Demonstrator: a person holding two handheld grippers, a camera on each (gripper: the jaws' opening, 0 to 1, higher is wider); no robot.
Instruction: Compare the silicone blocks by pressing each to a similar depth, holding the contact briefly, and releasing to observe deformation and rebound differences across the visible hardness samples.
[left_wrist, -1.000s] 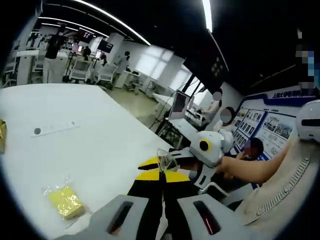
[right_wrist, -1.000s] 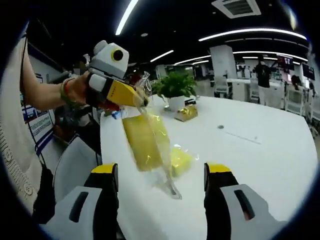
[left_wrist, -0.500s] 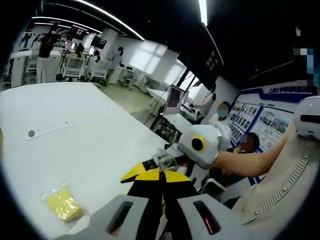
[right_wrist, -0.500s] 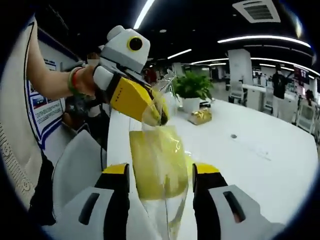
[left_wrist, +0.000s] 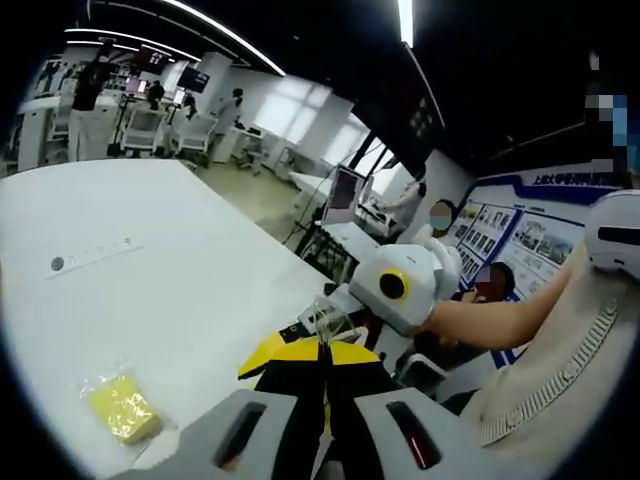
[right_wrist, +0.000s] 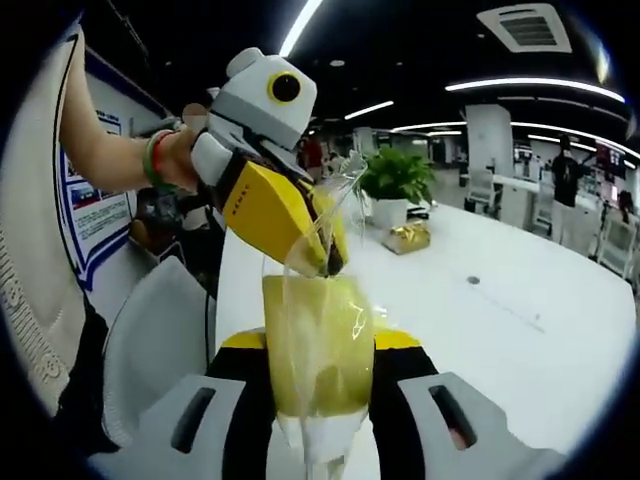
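Yellow silicone block in clear bag (right_wrist: 315, 350) held above white table (right_wrist: 520, 320); left gripper (right_wrist: 325, 262) pinched shut on bag's top edge; right gripper (right_wrist: 318, 350) jaws closed against bagged block's sides; second bagged yellow block (left_wrist: 118, 408) lying on table; potted plant (right_wrist: 395, 185) at far edge.

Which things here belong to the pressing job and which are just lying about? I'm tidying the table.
Job: bagged yellow block between right gripper jaws, left gripper pinching the bag top; second bagged block.
Lying about: potted plant, gold packet.
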